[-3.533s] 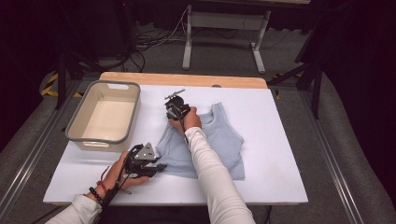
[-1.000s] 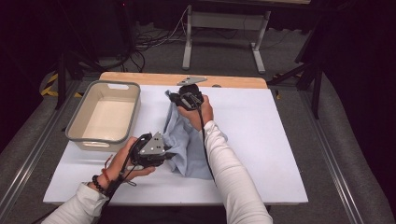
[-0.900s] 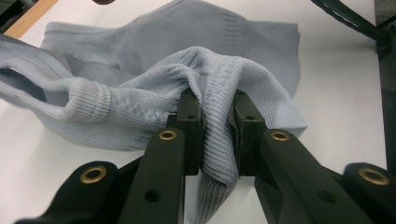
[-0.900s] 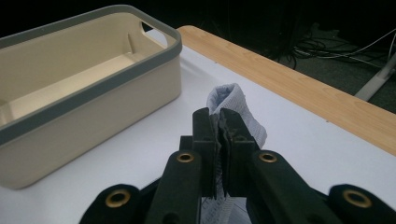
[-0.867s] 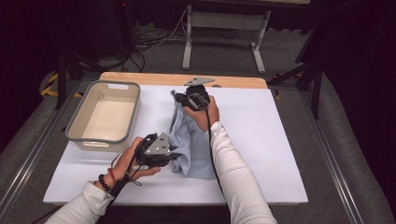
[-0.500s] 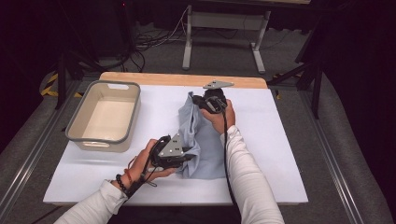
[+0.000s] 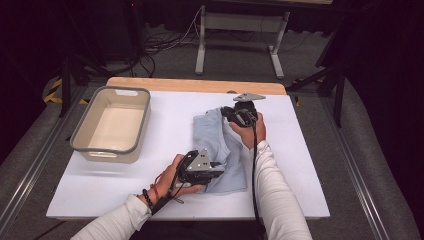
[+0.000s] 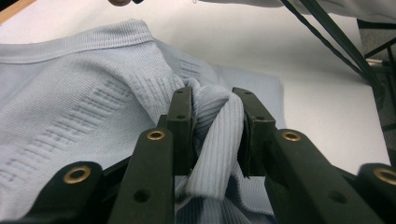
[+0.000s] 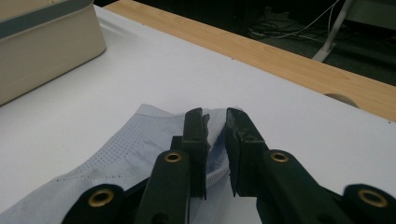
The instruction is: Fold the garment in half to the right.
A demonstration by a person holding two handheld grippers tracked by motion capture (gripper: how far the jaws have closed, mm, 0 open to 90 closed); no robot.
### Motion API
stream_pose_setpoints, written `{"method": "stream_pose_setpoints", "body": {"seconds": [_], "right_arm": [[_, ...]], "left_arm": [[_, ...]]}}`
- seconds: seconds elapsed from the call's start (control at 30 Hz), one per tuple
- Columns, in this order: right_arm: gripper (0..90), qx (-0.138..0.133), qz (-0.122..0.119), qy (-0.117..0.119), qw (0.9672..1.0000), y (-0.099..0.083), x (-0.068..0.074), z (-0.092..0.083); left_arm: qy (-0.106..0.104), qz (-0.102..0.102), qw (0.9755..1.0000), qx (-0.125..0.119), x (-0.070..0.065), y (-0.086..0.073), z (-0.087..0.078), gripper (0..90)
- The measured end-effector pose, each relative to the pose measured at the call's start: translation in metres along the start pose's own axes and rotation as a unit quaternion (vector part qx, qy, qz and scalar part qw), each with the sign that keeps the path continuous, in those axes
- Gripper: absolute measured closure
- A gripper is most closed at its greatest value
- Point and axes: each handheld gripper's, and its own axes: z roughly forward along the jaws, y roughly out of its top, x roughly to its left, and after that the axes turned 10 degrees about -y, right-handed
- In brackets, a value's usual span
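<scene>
Left gripper: jaws a little apart and just been opening, with a bunched ribbed fold of the pale blue top still between the pads; the left pad touches the cloth, the right looks to be letting go. In the high view this gripper sits low at the garment's near end, close to the table's front edge, left hand wrapped round its body.

Right gripper: jaws also slightly parted and just been opening; a thin edge of the top lies in the gap, and I cannot tell whether a pad still bears on it. From above, the right gripper is at the garment's far end, toward the wooden back edge, right hand behind it.

Top lies folded lengthwise into a narrow strip, running front to back just right of the table's middle. One gripper at each end reads as a two-point hold to keep the fold straight while it is laid; both grips now easing suggests release onto the tabletop.

Beige bin stands empty near the left edge, well apart from the cloth — probably where the folded top goes next.
</scene>
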Motion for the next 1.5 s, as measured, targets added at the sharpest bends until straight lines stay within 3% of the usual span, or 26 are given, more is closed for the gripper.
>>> {"method": "stream_pose_setpoints", "body": {"seconds": [0.1, 0.23, 0.47, 0.77, 0.87, 0.93, 0.97, 1.13, 1.23, 1.37, 1.43, 1.5], "right_arm": [[76.4, 0.002, -0.007, -0.009, 0.9999, -0.003, -0.001, -0.002], [74.6, -0.009, -0.01, -0.004, 0.9999, -0.008, 0.001, -0.011], [69.7, -0.025, -0.029, -0.005, 0.9993, -0.02, 0.011, -0.03], [64.8, -0.048, -0.049, 0.011, 0.9976, -0.032, 0.022, -0.066], [62.5, -0.05, -0.036, 0.028, 0.9977, -0.039, 0.027, -0.078], [60.2, -0.049, -0.038, 0.035, 0.9974, -0.044, 0.031, -0.084], [59.7, -0.047, -0.04, 0.038, 0.9974, -0.047, 0.034, -0.086], [53.4, -0.028, -0.056, 0.046, 0.997, -0.055, 0.043, -0.091], [49.1, -0.006, -0.07, 0.05, 0.9963, -0.066, 0.047, -0.092], [48.1, 0.019, -0.083, 0.03, 0.9959, -0.077, 0.044, -0.087], [54.1, 0.023, -0.081, 0.023, 0.9962, -0.081, 0.041, -0.086], [59.6, 0.025, -0.075, 0.034, 0.9963, -0.084, 0.039, -0.086]], "left_arm": [[0.0, 0.0, 1.0, -0.006, 0.0, -0.001, 0.001, 68.5], [-0.008, 0.006, 0.9992, -0.039, -0.002, 0.0, -0.005, 62.7], [-0.009, 0.02, 0.9986, -0.047, -0.007, 0.001, -0.018, 48.7], [0.004, 0.037, 0.9975, -0.06, -0.013, -0.007, -0.065, 32.0], [0.013, 0.037, 0.9975, -0.058, -0.014, -0.013, -0.077, 26.2], [0.031, 0.039, 0.9978, -0.044, -0.014, -0.022, -0.083, 24.4], [0.039, 0.039, 0.9979, -0.036, -0.013, -0.026, -0.084, 22.8], [0.033, 0.021, 0.999, -0.021, -0.01, -0.041, -0.084, 20.7], [0.007, 0.006, 0.9998, -0.02, -0.01, -0.05, -0.078, 22.2], [-0.015, 0.006, 0.9999, 0.001, -0.013, -0.054, -0.062, 26.1], [-0.014, 0.004, 0.9999, 0.007, -0.013, -0.055, -0.054, 28.9], [-0.014, 0.003, 0.9998, 0.014, -0.012, -0.055, -0.046, 35.0]]}}
